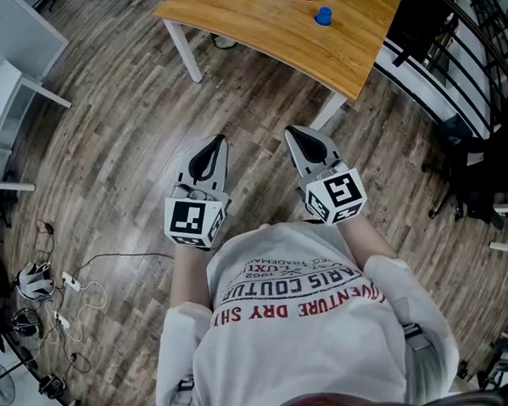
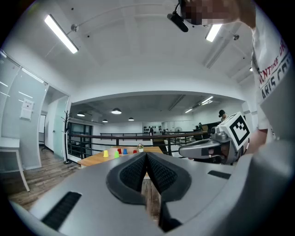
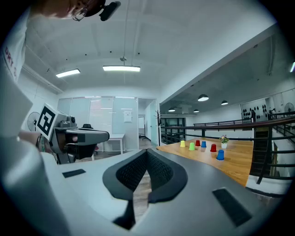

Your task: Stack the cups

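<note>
Here, the left gripper [image 1: 218,141] and right gripper [image 1: 292,131] were pressed together, empty, above the floor [image 1: 107,163]. The cups [image 3: 203,144] stood on the far table [image 1: 270,31], well apart from both grippers, several cut off at the head view's top edge.

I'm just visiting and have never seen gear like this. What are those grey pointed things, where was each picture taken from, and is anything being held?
There is no robot: a person holds a left gripper and a right gripper, hand tools with two fingers each. One picture comes from a camera on the person's head, looking down; the other two from cameras riding on the grippers. Both are shut and hold nothing. Ahead, a wooden table carries coloured cups and a small potted plant.
</note>
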